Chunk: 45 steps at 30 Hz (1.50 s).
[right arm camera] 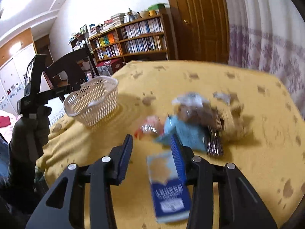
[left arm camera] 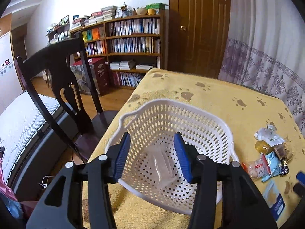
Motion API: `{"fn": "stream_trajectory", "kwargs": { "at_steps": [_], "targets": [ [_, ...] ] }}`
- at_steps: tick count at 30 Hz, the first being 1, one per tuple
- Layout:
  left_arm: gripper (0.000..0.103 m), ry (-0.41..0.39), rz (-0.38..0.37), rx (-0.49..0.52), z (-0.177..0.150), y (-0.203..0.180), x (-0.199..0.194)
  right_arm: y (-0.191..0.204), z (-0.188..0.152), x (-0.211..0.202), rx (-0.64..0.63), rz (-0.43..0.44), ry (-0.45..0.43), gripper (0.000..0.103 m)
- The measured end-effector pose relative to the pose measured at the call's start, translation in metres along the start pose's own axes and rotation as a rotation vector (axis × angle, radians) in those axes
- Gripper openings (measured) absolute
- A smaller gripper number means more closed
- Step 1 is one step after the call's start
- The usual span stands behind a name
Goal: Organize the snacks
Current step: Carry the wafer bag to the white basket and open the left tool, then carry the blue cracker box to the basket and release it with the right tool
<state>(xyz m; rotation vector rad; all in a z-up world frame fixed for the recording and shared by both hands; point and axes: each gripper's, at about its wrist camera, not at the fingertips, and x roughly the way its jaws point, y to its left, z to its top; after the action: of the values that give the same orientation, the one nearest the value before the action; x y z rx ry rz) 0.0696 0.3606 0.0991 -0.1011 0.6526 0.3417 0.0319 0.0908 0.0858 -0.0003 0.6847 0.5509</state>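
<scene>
Ahead of the left gripper point(left arm camera: 152, 155): yellow paw-print tablecloth point(left arm camera: 209, 95), then the white perforated plastic basket point(left arm camera: 171, 105) directly under spread, empty jaws, a clear wrapper point(left arm camera: 162, 166) on its floor. Ahead of the right gripper point(right arm camera: 152, 156), jaws parted, nothing held: heap of mixed snack packets point(right arm camera: 190, 122) just beyond the tips, blue-and-white flat packet point(right arm camera: 167, 187) beneath. Best approach, probably: lower squarely, straddle the packet's narrow width, close firmly, lift clear before crossing to the basket well to the left.

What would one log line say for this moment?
left gripper: open, over basket | right gripper: open, near blue packet | snacks: on table, outside basket
</scene>
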Motion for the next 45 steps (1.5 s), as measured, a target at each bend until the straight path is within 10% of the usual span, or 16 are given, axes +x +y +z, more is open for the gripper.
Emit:
{"fn": "stream_trajectory", "kwargs": {
  "at_steps": [8,25,45],
  "targets": [
    [0.062,-0.054,0.017,-0.026,0.004,0.011,-0.012,-0.001,-0.028,0.019,-0.029,-0.067,0.125,0.075],
    [0.085,-0.015,0.006,-0.06,0.001,0.016,-0.003,0.006,-0.058,0.046,-0.108,-0.169,0.248,0.051],
    [0.098,-0.183,0.062,-0.157,0.03,0.045,-0.046,0.096,0.093,0.074,-0.042,0.086,-0.02,0.051]
  ]
}}
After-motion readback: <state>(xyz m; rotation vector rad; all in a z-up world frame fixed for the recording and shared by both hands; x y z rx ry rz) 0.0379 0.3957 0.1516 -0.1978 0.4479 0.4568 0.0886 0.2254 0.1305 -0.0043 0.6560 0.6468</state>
